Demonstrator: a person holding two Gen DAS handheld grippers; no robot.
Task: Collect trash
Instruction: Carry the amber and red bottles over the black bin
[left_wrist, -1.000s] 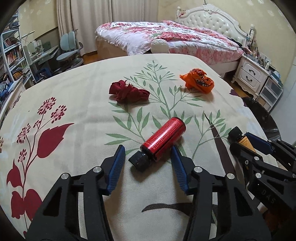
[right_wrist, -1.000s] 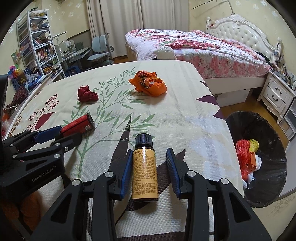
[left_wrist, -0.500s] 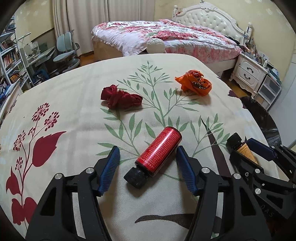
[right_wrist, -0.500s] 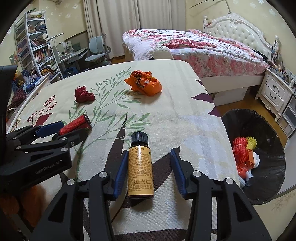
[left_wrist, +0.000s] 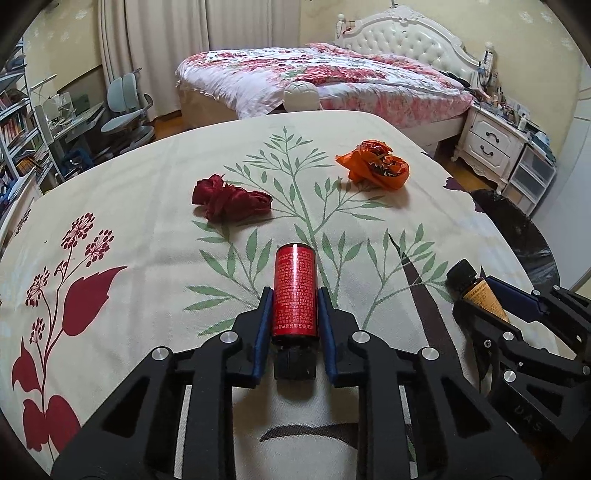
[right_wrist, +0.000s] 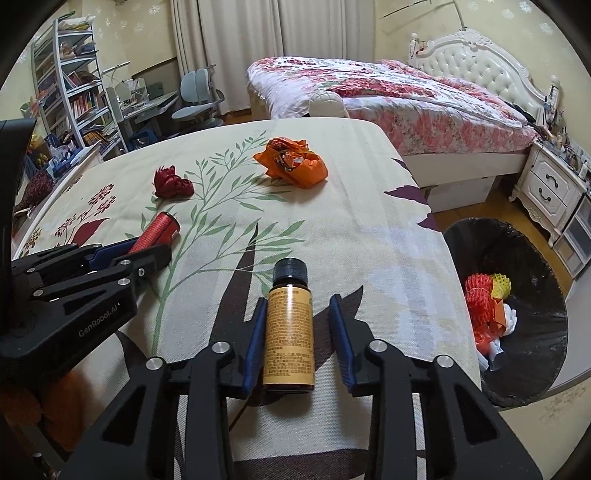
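My left gripper (left_wrist: 294, 295) is shut on a red bottle (left_wrist: 294, 291) with a black cap, lying on the patterned tablecloth (left_wrist: 129, 295); the bottle also shows in the right wrist view (right_wrist: 157, 232). My right gripper (right_wrist: 298, 306) is open around a brown bottle (right_wrist: 290, 328) with a black cap; the left pad touches it, the right pad stands apart. A crumpled dark red wrapper (left_wrist: 229, 199) and an orange plastic bag (left_wrist: 375, 168) lie farther back on the table.
A black-lined trash bin (right_wrist: 517, 317) holding red and yellow waste stands on the floor right of the table's edge. A bed (right_wrist: 388, 92), a nightstand (right_wrist: 550, 192) and a desk with chairs (right_wrist: 192, 99) stand beyond the table.
My left gripper has closed on the red bottle, which turned in line with the fingers. My right gripper has narrowed a little around the brown bottle.
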